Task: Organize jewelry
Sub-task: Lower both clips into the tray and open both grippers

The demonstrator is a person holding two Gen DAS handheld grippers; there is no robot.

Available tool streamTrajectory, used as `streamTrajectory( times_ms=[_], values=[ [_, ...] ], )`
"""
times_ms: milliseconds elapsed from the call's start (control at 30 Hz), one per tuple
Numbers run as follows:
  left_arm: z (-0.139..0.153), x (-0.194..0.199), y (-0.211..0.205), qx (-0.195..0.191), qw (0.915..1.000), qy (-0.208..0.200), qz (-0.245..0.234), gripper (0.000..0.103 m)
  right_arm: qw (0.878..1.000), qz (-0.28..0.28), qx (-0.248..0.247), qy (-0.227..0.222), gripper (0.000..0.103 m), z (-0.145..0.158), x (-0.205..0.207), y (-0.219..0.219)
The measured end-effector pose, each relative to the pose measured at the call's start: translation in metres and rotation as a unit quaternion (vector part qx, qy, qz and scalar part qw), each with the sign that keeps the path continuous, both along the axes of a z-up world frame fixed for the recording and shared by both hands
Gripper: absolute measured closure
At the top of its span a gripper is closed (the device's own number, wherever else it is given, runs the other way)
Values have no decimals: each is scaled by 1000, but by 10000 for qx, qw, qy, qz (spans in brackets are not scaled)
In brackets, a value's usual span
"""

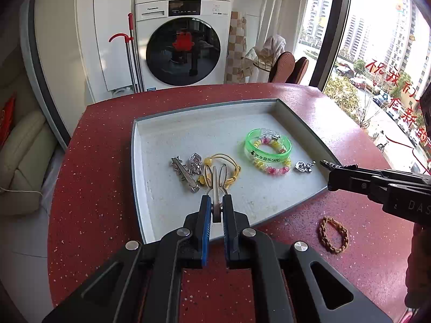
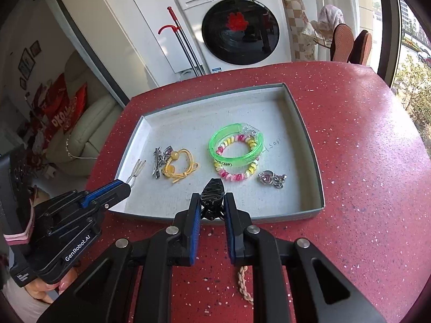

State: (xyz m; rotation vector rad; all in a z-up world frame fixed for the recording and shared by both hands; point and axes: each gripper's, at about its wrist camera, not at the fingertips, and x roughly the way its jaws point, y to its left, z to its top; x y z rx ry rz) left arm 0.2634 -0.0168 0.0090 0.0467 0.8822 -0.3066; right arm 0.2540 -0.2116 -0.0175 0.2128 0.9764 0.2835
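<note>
A tray [image 1: 140,161] lies on the counter [image 1: 107,140]. In it, near the left edge: hair clips [image 1: 184,173], then a cord tie [image 1: 229,169]. Toward the right edge: a bangle [image 1: 268,148] resting on a bead bracelet [image 1: 272,168], with a charm [image 1: 304,166] beside. A braided band [image 1: 334,234] lies on the counter off the tray's near right corner.

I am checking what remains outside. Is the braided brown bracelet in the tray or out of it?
Out. The braided brown bracelet lies on the red table, apart from the tray, beyond its near rim.
</note>
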Motion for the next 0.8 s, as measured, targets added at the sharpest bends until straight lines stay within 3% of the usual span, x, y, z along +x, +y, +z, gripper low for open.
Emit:
streamTrajectory(
  times_ms=[233,433,800],
  values=[
    [-18,32,-5,238,9994,257,-71,77,9992,1,-42,397,85,-32,30,5],
    [-37,50,-10,265,9986,457,93,77,9986,-128,-220,470,85,-45,48,1],
    [-45,57,-20,697,9967,129,393,77,9981,-300,-460,284,84,-46,67,-1]
  ],
)
